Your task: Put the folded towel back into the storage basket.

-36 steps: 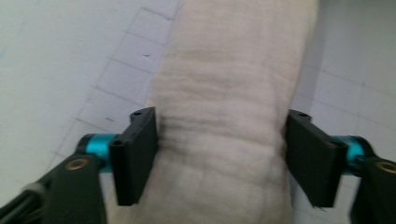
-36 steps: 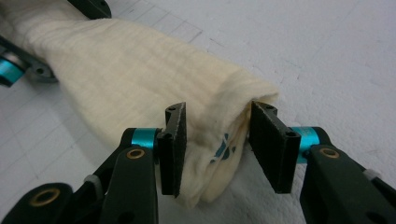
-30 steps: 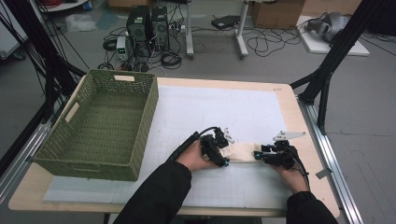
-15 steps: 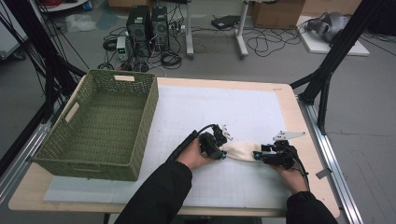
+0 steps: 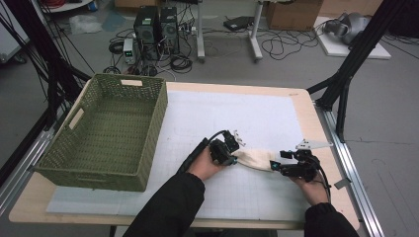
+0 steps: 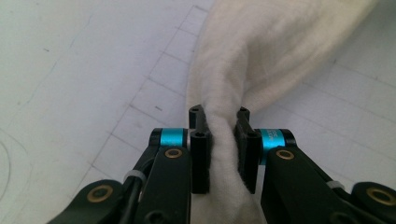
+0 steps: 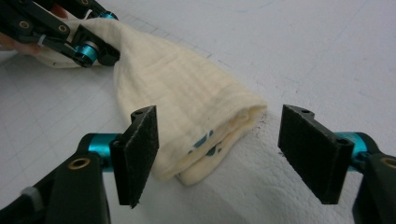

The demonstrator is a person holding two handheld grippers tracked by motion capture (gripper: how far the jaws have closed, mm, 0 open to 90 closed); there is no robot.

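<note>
Left gripper view: we are seeing the left gripper (image 6: 223,140) pinching a bunched end of the cream cloth (image 6: 261,56); its jaws have just been closing and are now pressing the fabric into a narrow fold between the pads. Right gripper view: the right gripper (image 7: 224,154) is standing wide, jaws just been opening, pads clear of the cloth's folded end, which is lying between them on the white mat (image 7: 303,46). High view: we are noting the cloth (image 5: 254,159) stretched between the two grippers near the front edge of the table (image 5: 306,106), well apart from the green basket (image 5: 106,131).

We are judging the cloth light, soft and limp: it is sagging and creasing wherever it is gripped, not fragile, not slippery on the rough pads. We are reckoning the best hold is a bunched edge or corner, several layers together, since a single layer could slide out.
</note>
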